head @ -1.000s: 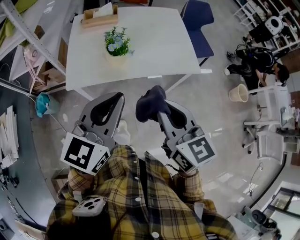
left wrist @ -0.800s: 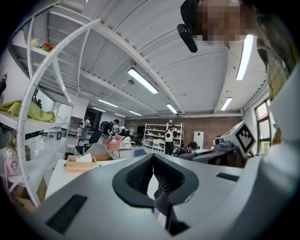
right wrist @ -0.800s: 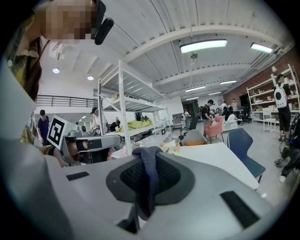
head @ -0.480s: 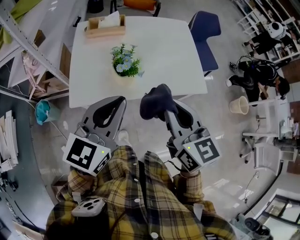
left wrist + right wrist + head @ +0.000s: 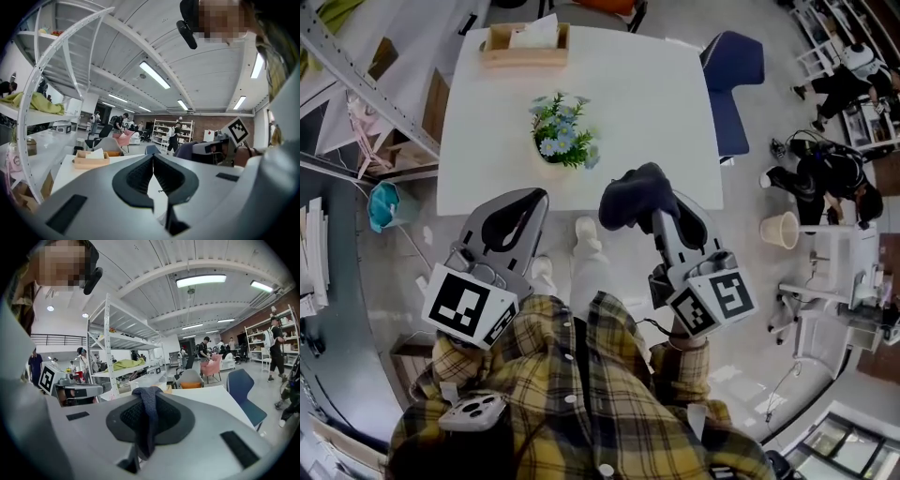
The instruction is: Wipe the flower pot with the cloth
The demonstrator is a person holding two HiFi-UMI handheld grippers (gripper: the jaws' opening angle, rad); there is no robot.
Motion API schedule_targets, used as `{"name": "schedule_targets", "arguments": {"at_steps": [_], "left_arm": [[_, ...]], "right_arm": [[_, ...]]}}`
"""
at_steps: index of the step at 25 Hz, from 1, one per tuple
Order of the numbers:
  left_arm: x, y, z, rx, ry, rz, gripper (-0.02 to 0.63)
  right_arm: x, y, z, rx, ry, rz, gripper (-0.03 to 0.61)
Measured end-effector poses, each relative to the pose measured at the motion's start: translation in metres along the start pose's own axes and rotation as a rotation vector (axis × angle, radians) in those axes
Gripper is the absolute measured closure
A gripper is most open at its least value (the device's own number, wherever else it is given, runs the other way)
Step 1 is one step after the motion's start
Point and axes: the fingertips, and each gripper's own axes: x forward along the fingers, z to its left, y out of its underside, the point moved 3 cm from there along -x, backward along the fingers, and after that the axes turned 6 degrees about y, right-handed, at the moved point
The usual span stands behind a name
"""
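A white flower pot (image 5: 551, 160) holding green leaves and pale blue flowers stands near the front edge of a white table (image 5: 656, 103) in the head view. My right gripper (image 5: 639, 192) is shut on a dark blue cloth (image 5: 633, 195), bunched at its tip just short of the table's edge, to the right of the pot. In the right gripper view the cloth (image 5: 147, 416) hangs down between the jaws. My left gripper (image 5: 525, 202) is shut with nothing in it, below and left of the pot; its closed pads (image 5: 153, 172) meet in the left gripper view.
A wooden tissue box (image 5: 525, 47) sits at the table's far edge. A blue chair (image 5: 736, 89) stands to the right of the table, metal shelving (image 5: 356, 84) to the left. A teal bin (image 5: 386, 206) and a beige bucket (image 5: 779, 228) stand on the floor. People sit at the far right.
Both grippers have come closer to the table, and the pot now lies nearer to them. The cloth stays clamped in the right gripper; the left stays shut.
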Motion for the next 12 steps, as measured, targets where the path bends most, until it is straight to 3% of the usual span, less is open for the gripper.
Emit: {"name": "schedule_targets", "arguments": {"at_steps": [12], "left_arm": [[0.081,-0.040,0.057,0.024,-0.266,-0.075,0.604]], "right_arm": [[0.115,-0.050,-0.064,-0.075,-0.254,0.003,0.565]]}}
